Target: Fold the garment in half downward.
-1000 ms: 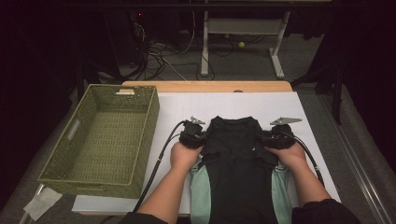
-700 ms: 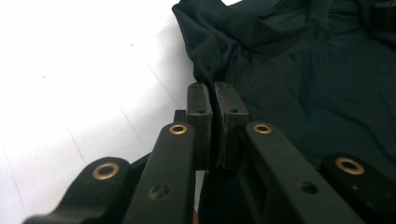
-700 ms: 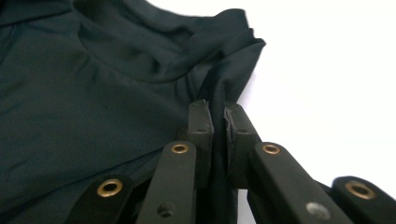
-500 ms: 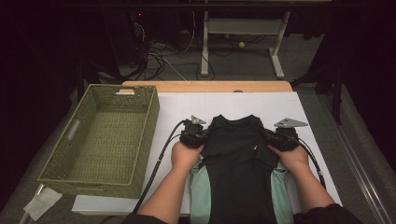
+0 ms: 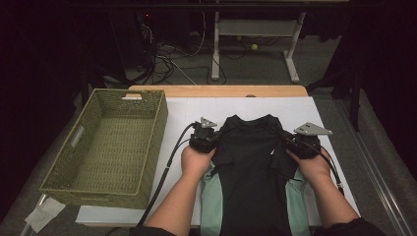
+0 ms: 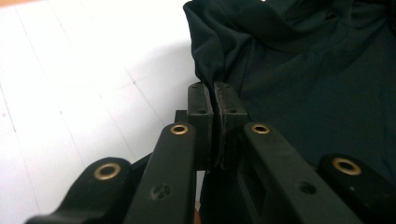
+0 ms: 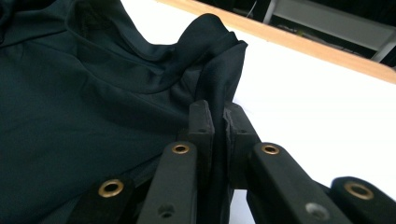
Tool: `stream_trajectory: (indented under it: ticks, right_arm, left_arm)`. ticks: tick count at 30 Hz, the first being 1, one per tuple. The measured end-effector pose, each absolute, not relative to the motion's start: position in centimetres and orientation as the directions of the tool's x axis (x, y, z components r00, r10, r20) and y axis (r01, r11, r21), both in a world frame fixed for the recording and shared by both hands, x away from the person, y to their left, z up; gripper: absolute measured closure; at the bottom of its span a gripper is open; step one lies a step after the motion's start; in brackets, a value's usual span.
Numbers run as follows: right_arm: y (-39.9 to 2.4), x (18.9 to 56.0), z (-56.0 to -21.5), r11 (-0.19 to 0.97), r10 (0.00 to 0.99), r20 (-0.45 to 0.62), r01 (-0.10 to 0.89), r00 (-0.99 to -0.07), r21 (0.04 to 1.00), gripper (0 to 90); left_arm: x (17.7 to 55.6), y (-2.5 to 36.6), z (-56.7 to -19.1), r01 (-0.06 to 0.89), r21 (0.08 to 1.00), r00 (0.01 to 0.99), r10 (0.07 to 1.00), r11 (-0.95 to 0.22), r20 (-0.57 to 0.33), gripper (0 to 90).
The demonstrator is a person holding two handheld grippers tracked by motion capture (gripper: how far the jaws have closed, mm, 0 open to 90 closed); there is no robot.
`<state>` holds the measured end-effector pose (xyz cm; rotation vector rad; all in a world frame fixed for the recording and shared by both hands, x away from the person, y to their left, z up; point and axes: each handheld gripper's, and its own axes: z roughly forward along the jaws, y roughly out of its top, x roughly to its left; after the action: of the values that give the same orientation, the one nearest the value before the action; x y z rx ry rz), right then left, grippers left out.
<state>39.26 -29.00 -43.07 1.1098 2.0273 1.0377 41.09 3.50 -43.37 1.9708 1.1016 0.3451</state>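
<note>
Two grippers work on one dark shirt (image 5: 253, 162) that lies spread on the white table top (image 5: 314, 110), collar end away from the person. No brand, label or writing can be read on any item.

Left gripper (image 6: 214, 100): jaws clenched on a fold at the shirt's left edge, with fabric pinched between the two pads. In the high view this gripper (image 5: 214, 140) sits at the shirt's left shoulder.

Right gripper (image 7: 218, 116): jaws have just been closing and now pinch a raised fold at the shirt's right edge; cloth stands up between the pads. In the high view this gripper (image 5: 289, 142) sits at the right shoulder.

Count of other items:
- One green woven basket (image 5: 147, 142), to the left of the shirt, just beside the white top.
- Two pale green strips (image 5: 211, 196) showing from under the shirt, one on each side near the person.
- One small yellow ball (image 5: 254, 47) on the floor beyond the table.
</note>
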Motion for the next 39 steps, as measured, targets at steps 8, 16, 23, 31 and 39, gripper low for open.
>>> stream_trajectory:
  ticks: [8,16,23,31,39]
  right_arm:
    - [-28.8,39.5,-42.6,0.334,0.882,-0.139,0.388,-0.45,0.859,84.9]
    - [-28.2,40.5,-41.9,0.329,0.887,-0.147,0.376,-0.438,0.866,85.1]
    - [-27.4,41.9,-41.8,0.329,0.898,-0.165,0.372,-0.407,0.868,85.0]
    - [-26.9,43.9,-40.2,0.346,0.905,-0.201,0.374,-0.376,0.86,85.1]
    - [-26.5,43.4,-39.9,0.349,0.905,-0.223,0.334,-0.362,0.876,85.0]
  left_arm:
    - [41.5,3.5,-42.6,0.554,0.793,0.575,0.805,-0.253,-0.145,82.9]
    - [42.6,3.9,-41.8,0.54,0.809,0.56,0.817,-0.232,-0.14,82.9]
    - [43.9,3.9,-41.3,0.531,0.817,0.549,0.825,-0.223,-0.131,82.9]
    - [45.5,3.3,-39.8,0.503,0.83,0.54,0.837,-0.241,-0.085,82.9]
    - [43.6,2.9,-39.6,0.457,0.862,0.569,0.817,-0.221,-0.092,82.9]
